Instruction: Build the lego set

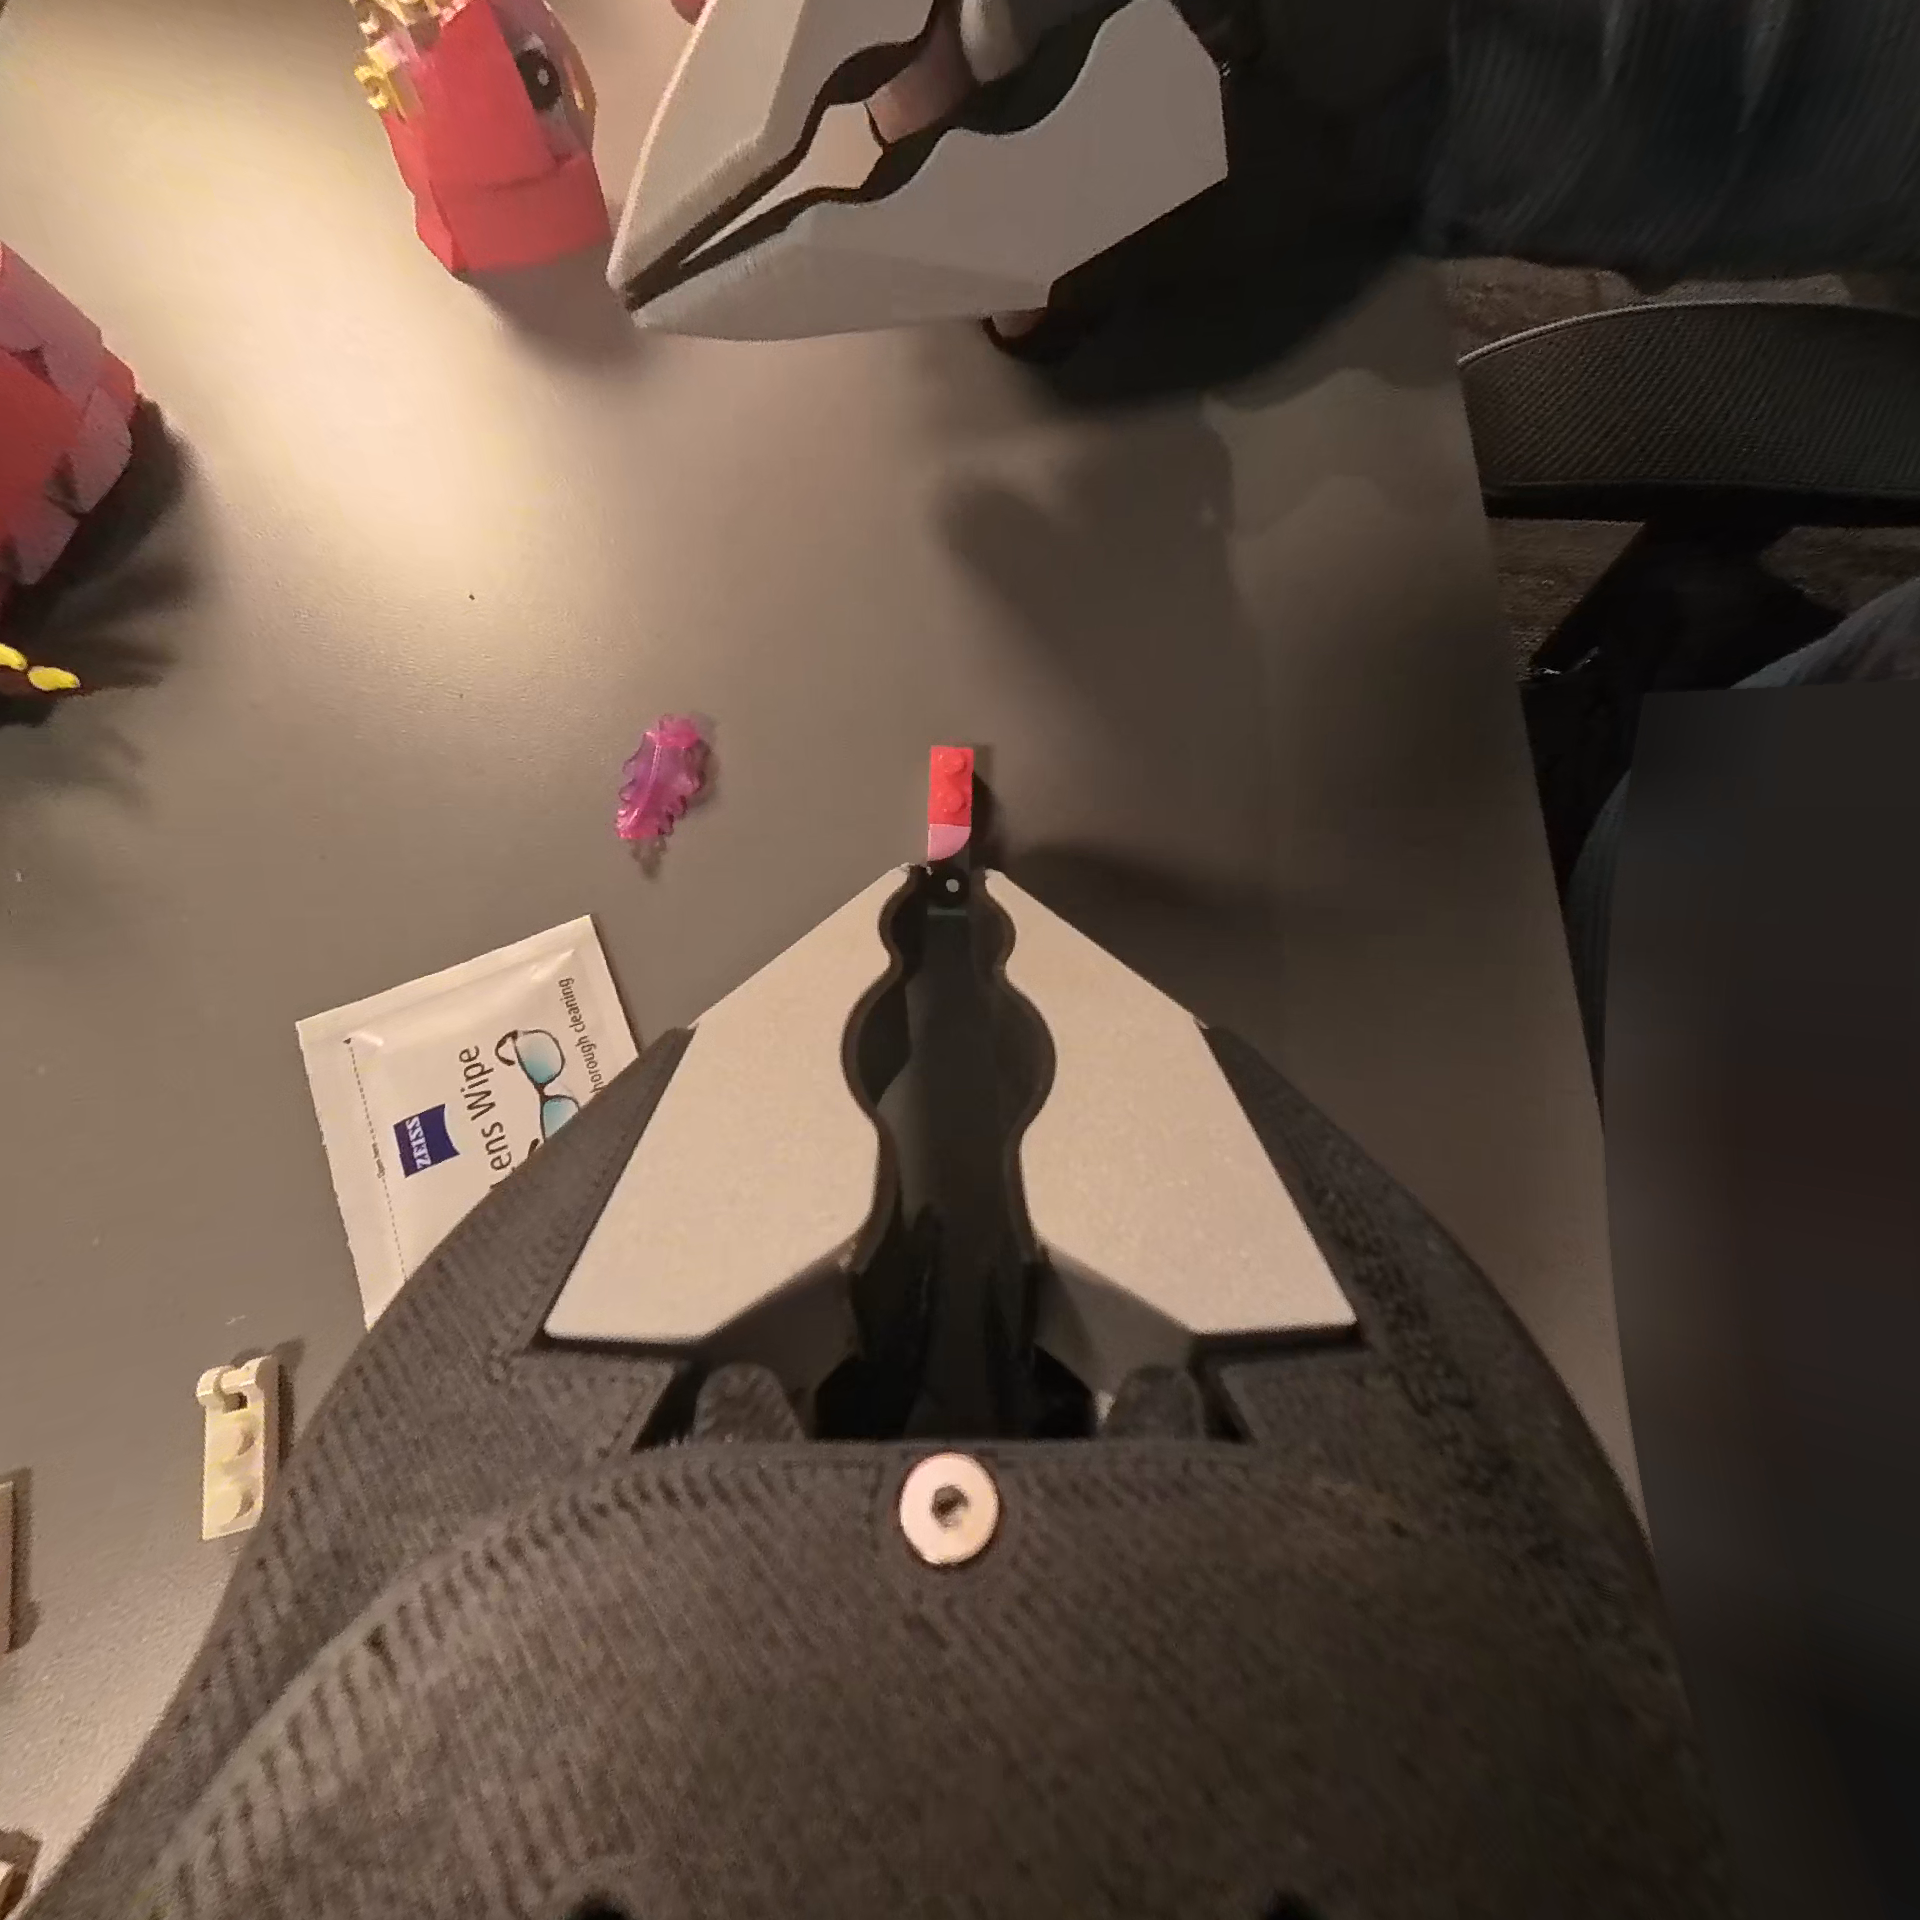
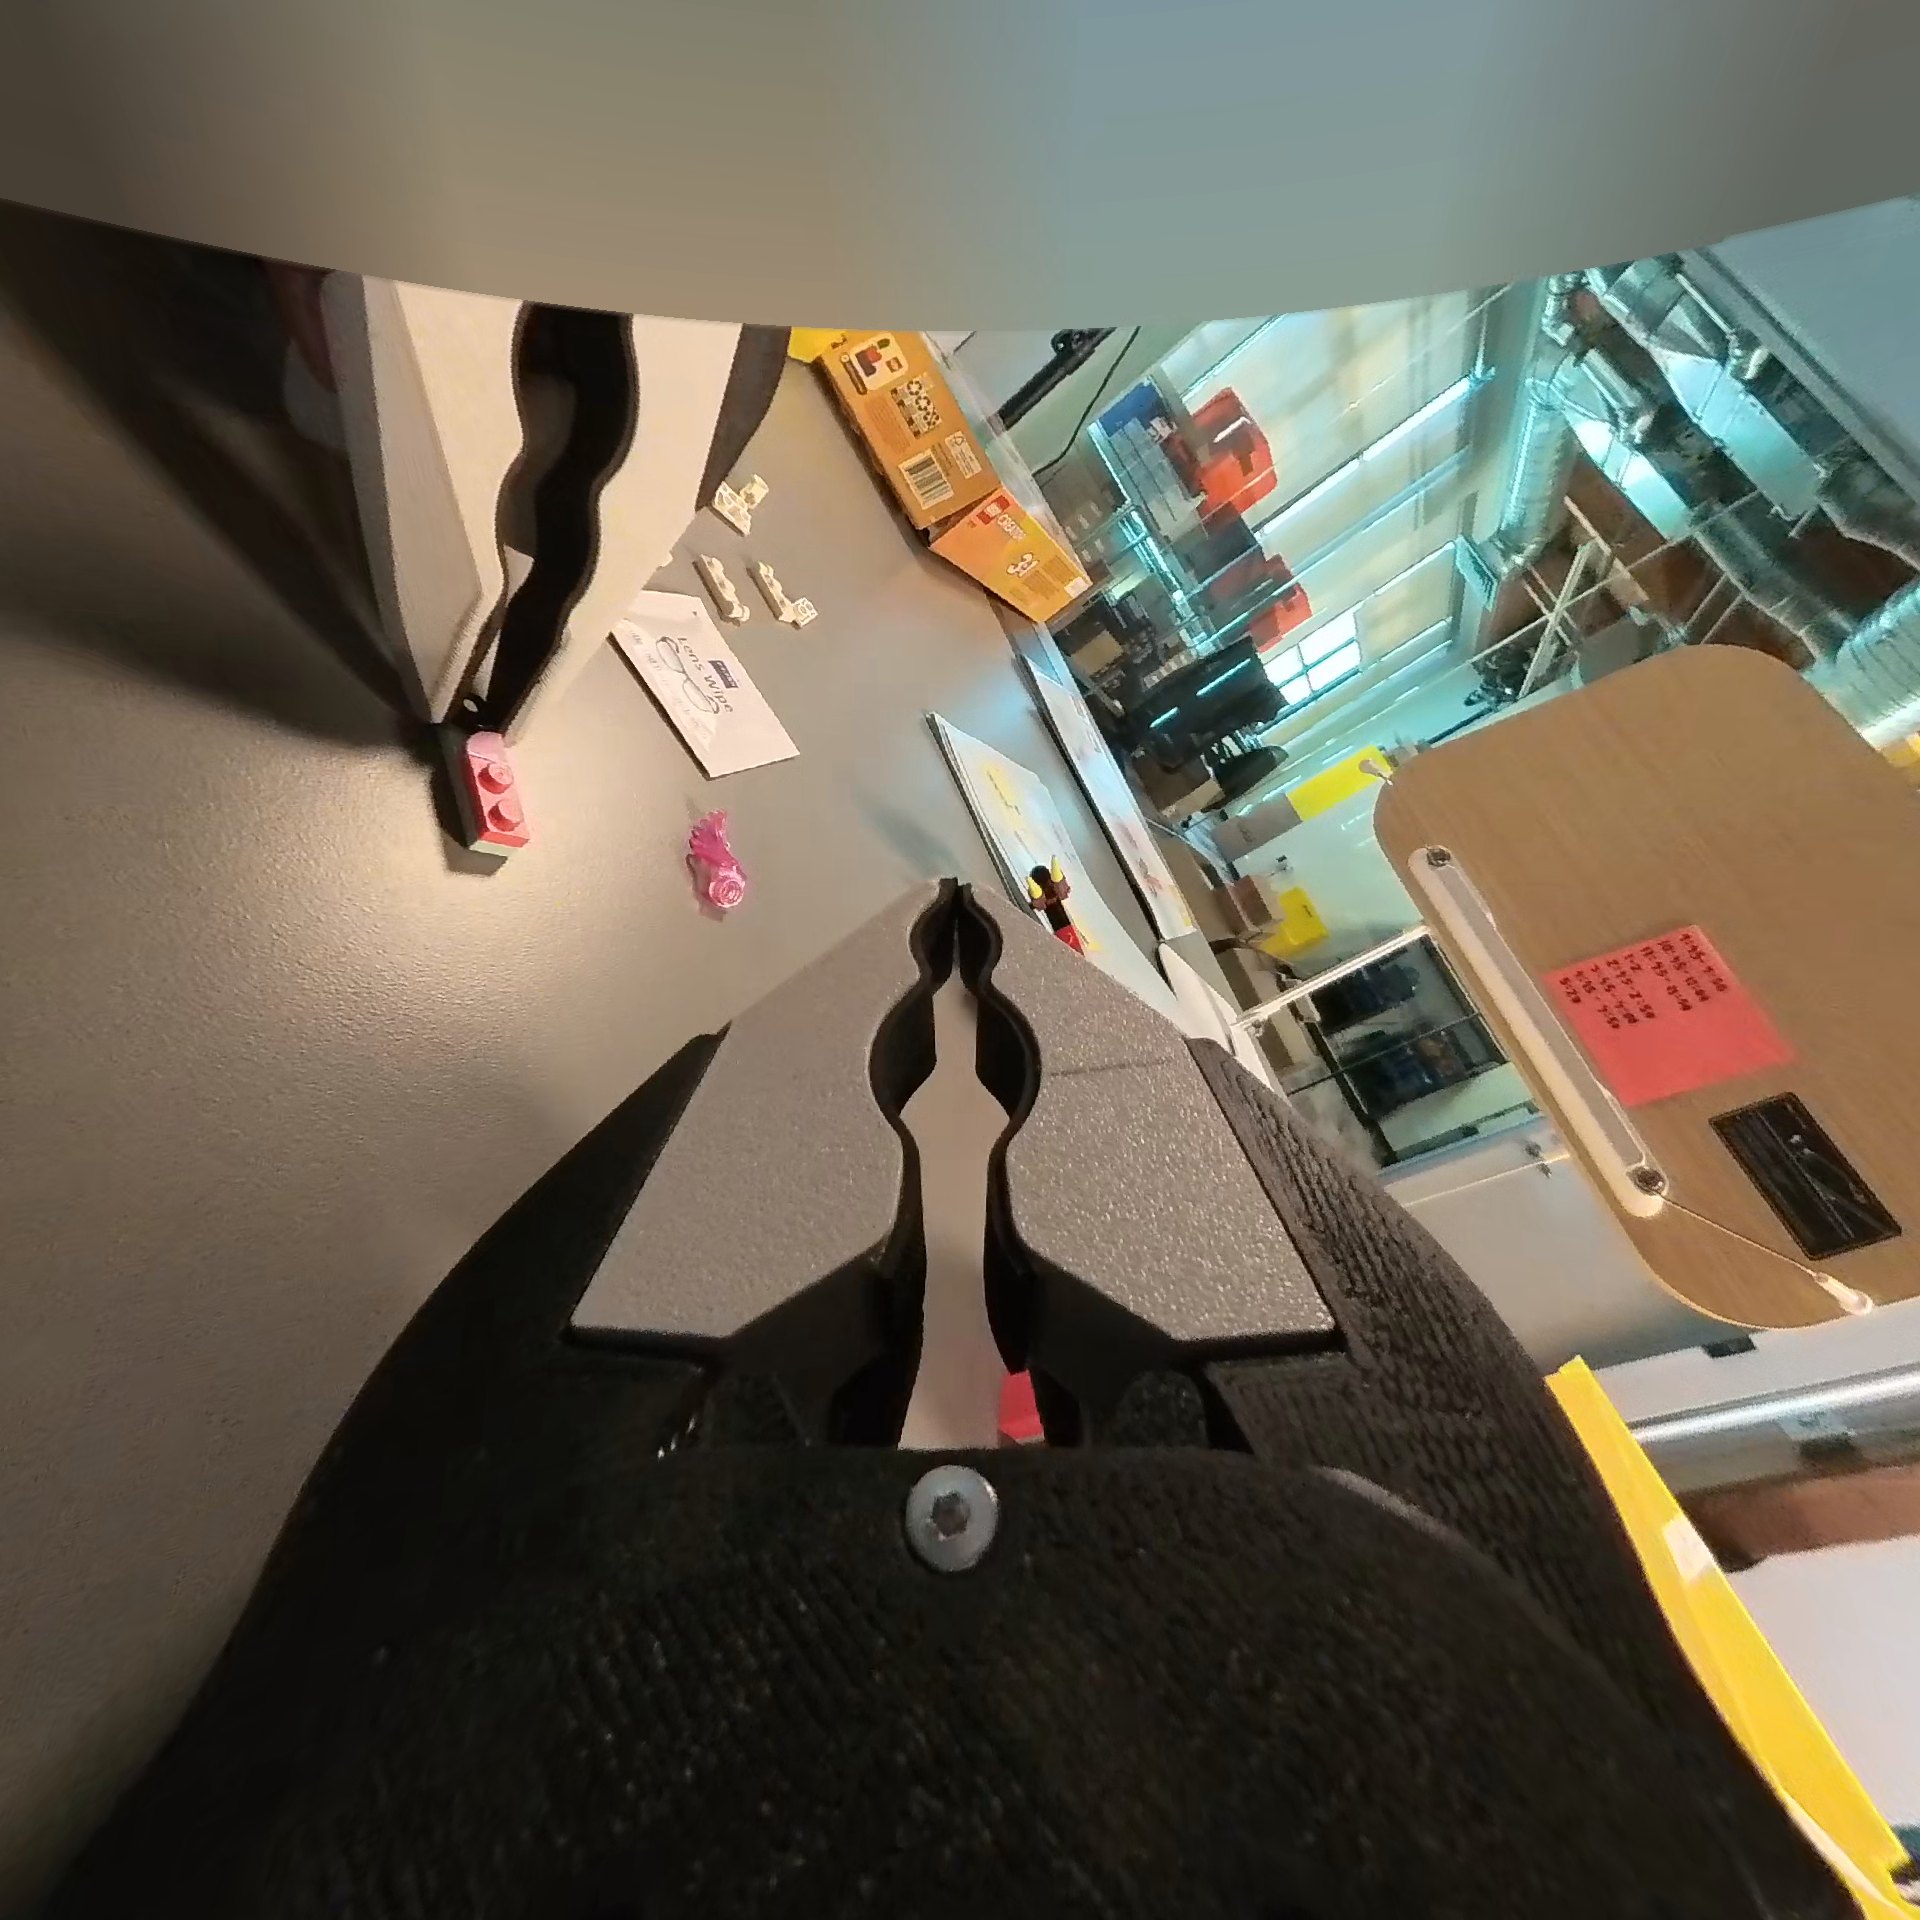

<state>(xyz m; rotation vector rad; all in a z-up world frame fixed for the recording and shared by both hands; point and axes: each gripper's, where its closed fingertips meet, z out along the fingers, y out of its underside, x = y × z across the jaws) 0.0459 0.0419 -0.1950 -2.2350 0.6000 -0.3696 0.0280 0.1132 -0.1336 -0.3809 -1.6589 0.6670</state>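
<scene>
the left tool (image 1: 948, 871) is closed narrowly on a small stack of plastic bricks (image 1: 951, 802), red studded plate and pink curved piece over a dark plate, its fingertips gripping the dark end while the stack's far end rests on the grey table (image 1: 1143, 644). the translucent pink feather-shaped piece (image 1: 665, 790) lies on the table just left of the stack, and the white wipe sachet (image 1: 457, 1101) lies nearer the camera, left of the stack. the right tool (image 2: 951, 888), its tips pressed together and empty, hovers beyond the stack, well apart from it.
</scene>
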